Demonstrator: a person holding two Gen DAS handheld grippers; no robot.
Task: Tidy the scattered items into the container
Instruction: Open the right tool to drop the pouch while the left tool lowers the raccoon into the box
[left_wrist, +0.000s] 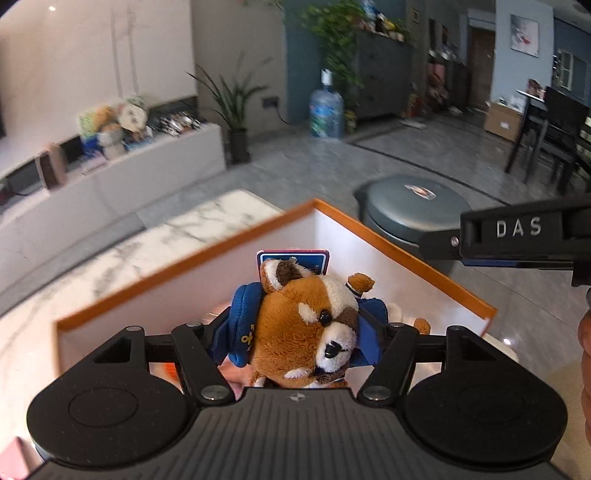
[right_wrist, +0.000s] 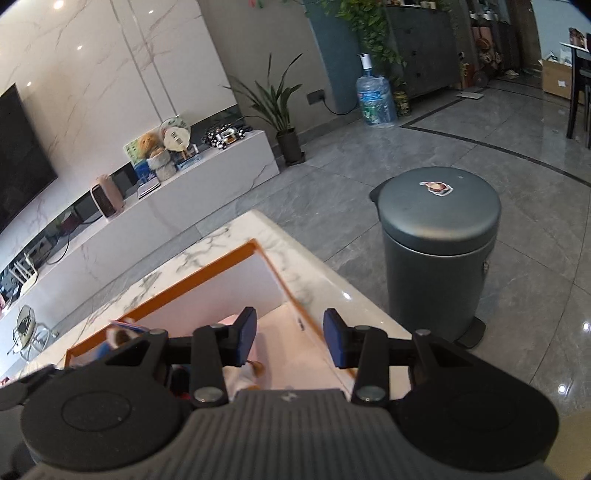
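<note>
We hold the plush toy (left_wrist: 314, 325) in our left gripper (left_wrist: 301, 332), its blue pads pinching the toy's sides, and it hangs directly over the open box (left_wrist: 221, 254) on the table (left_wrist: 110, 266), head up toward the camera. So the box lies straight below the toy: we judge the coming move is simply down and release. Our right gripper (right_wrist: 290, 338) sits spread and empty above the box's right wall, just beside the left one, nothing between its pads.
</note>
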